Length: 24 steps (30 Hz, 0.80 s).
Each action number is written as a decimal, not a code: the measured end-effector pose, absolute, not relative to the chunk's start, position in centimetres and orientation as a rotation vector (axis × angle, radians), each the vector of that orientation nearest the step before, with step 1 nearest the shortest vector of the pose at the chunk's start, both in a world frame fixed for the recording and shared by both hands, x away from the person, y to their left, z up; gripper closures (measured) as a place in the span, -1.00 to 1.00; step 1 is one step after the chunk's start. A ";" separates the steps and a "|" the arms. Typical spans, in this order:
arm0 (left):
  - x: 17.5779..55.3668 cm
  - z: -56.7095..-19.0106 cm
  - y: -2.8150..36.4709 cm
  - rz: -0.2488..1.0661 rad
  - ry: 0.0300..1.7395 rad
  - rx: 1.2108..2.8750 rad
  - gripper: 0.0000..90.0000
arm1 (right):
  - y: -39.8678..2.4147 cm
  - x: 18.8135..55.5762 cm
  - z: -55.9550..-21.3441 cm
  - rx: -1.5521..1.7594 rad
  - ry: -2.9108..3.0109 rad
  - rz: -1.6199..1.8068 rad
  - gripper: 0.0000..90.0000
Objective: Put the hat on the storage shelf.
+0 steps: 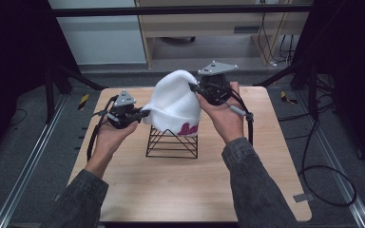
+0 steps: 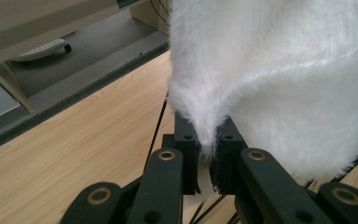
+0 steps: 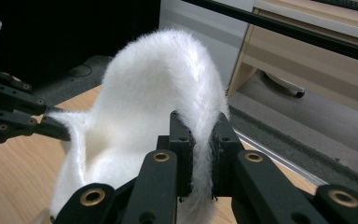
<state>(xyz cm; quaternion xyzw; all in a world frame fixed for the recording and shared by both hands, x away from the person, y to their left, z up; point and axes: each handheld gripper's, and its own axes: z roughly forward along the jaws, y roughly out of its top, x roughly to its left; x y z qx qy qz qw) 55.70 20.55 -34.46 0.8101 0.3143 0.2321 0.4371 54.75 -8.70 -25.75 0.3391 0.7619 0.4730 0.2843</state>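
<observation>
The left gripper (image 1: 145, 113) is clamping the left edge of the white fleece hat (image 1: 175, 102), with the fabric pinched between its closed jaws. The right gripper (image 1: 193, 87) is clamping the hat's right edge in the same way. The hat is sitting over the black wire stand (image 1: 172, 142), which is standing near the middle of the wooden table (image 1: 180, 190). Pink lettering (image 1: 188, 129) is showing along the hat's lower hem.
</observation>
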 end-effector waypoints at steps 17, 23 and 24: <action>55.7 -35.8 21.4 0.559 0.795 2.019 0.84 | -8.2 55.1 -26.5 0.912 2.070 1.261 0.83; 55.7 -36.4 21.4 0.555 0.801 2.021 0.84 | -8.2 55.1 -26.8 0.909 2.077 1.254 0.83; 55.7 -36.5 21.5 0.552 0.805 2.024 0.84 | -8.2 55.2 -27.0 0.916 2.079 1.251 0.83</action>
